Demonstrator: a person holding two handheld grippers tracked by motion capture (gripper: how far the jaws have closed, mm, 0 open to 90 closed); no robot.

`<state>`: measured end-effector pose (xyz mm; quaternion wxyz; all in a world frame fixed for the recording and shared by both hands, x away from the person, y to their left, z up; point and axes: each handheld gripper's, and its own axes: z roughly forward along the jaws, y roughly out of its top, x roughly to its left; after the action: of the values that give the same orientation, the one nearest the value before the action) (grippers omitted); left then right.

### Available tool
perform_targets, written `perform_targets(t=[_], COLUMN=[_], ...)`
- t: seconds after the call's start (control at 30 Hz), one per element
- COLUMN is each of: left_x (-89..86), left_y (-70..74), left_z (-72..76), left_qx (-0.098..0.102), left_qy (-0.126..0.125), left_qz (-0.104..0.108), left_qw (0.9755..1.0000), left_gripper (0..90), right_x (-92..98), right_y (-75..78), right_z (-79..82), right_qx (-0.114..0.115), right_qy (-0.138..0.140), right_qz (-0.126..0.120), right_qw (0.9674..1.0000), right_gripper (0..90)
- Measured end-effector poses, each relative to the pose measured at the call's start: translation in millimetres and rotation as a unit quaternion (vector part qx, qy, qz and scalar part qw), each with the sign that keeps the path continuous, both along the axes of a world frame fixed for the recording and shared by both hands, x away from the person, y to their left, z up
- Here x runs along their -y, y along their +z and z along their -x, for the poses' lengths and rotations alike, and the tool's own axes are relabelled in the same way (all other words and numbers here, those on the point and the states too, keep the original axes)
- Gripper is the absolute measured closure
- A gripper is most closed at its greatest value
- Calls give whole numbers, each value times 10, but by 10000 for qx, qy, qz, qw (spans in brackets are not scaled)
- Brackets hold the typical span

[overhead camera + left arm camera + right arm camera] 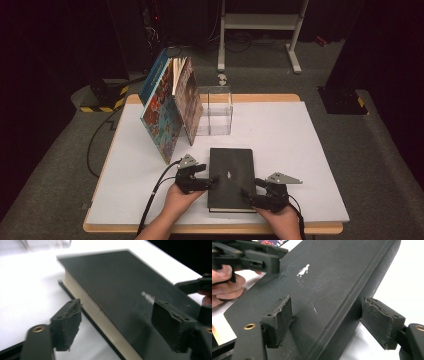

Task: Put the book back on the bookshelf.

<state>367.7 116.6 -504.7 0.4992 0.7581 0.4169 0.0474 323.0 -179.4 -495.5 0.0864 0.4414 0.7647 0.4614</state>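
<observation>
We have both tongs, left (212, 179) and right (246, 192), open astride opposite edges of the black book (231, 177) lying flat on the worktop (300, 150), ungripped; gripping and lifting it remain ahead.

The black book (317, 290) is running off the right gripper view's bottom edge — its small white cover figure (226, 174) is showing too tiny to read in the high view.
</observation>
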Motion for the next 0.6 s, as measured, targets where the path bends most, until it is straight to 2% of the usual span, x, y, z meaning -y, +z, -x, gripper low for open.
perform_targets(t=[0.07,0.1,0.13,0.17,0.2,0.3,0.33,0.43,0.6], left_x=[31,55,79,79,98,103,105,102,80], left_y=[-1,13,31,31,48,74,100,136,234], left_z=[14,32,53,53,62,70,86,99,118], left_qx=[5,92,188,188,239,264,342,394,604], left_qy=[-155,-212,-215,-215,-208,-182,-179,-180,-239], left_qz=[27,-9,-106,-106,-214,-263,-309,-278,-70], left_qw=[9999,9997,9995,9995,9993,9991,9988,9987,9979], left_gripper=[237,250,258,249,249,250,249,248,260], right_x=[0,1,1,1,1,6,9,14,28], right_y=[0,-1,-1,-1,-1,-3,-2,5,35], right_z=[-1,-1,-1,-1,-1,0,2,6,18], right_qx=[-2,1,1,1,3,-4,-13,-20,104], right_qy=[7,7,6,6,6,3,-2,-6,3], right_qz=[0,-1,-2,-2,-2,-21,-51,-79,-142], right_qw=[10000,10000,10000,10000,10000,10000,10000,10000,9998], right_gripper=[244,244,244,244,245,245,246,248,257])
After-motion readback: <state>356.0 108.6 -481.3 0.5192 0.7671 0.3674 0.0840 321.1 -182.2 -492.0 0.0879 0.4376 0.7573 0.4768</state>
